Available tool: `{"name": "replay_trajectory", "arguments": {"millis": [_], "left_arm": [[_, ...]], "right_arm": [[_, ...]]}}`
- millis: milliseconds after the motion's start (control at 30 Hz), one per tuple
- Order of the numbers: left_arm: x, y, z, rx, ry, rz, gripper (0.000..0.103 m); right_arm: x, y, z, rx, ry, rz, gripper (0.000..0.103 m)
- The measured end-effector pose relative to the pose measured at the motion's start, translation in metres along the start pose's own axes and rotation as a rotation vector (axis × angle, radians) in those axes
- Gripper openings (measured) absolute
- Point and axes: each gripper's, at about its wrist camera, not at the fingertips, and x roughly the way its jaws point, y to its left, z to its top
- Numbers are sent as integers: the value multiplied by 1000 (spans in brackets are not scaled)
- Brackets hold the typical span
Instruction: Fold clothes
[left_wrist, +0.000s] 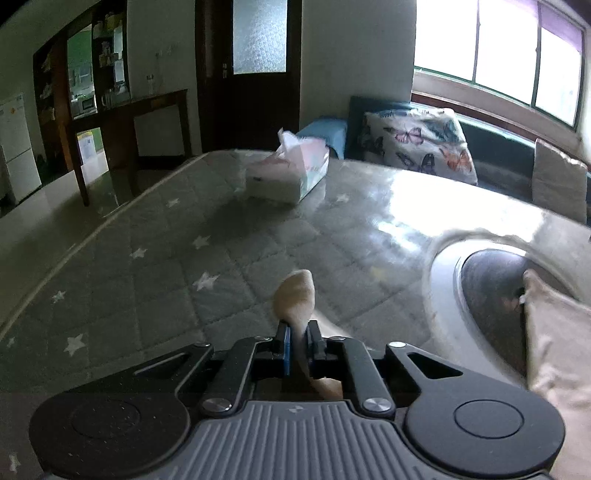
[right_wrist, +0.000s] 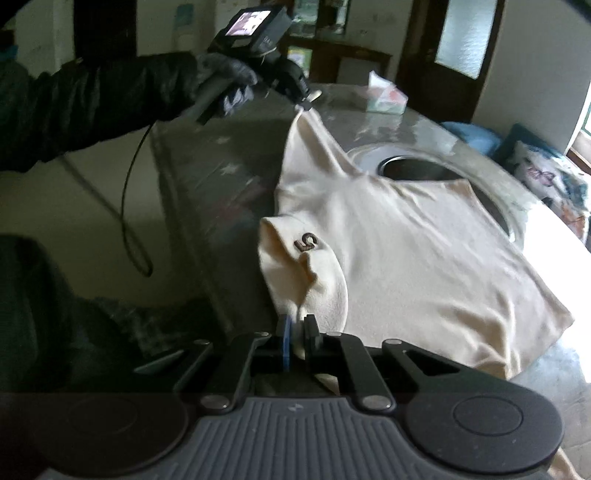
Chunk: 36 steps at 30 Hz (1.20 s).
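A cream garment (right_wrist: 399, 251) with a small dark "5" mark (right_wrist: 306, 242) lies spread on the table (right_wrist: 207, 177), partly over a round recess. My right gripper (right_wrist: 298, 325) is shut on the garment's near edge, where the cloth is bunched up. In the right wrist view my left gripper (right_wrist: 306, 101) is raised at the far side, shut on a far corner that is pulled up into a peak. In the left wrist view a tongue of cream cloth (left_wrist: 295, 299) sticks out between the pads of the left gripper (left_wrist: 298, 332).
A tissue box (left_wrist: 288, 173) stands on the far part of the star-patterned table cover (left_wrist: 166, 266). A round dark recess (left_wrist: 495, 288) sits in the table at right. A sofa with a butterfly cushion (left_wrist: 417, 144) lies beyond. A gloved hand (right_wrist: 225, 85), dark sleeve and cable show at left.
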Motion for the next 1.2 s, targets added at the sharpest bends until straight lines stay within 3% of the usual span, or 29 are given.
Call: {"name": "replay_trajectory", "arguments": {"millis": [100, 233, 400, 500, 633, 867, 1200], "left_arm": [[7, 9, -8, -1, 31, 28, 16], [8, 22, -11, 0, 18, 81, 32], [2, 20, -4, 18, 0, 105, 32], [-5, 3, 2, 48, -17, 53, 34], [-9, -35, 7, 107, -36, -49, 43], [4, -117, 21, 209, -34, -221, 44], [47, -196, 32, 308, 1, -313, 53]], "right_arm": [[3, 3, -3, -13, 9, 15, 7], [-3, -6, 1, 21, -2, 47, 12], [-18, -25, 3, 89, -28, 65, 18], [-26, -43, 2, 156, -54, 20, 27], [-29, -77, -2, 279, -76, -78, 27], [-20, -158, -20, 548, -77, -263, 27], [3, -249, -41, 784, -84, -367, 27]]}}
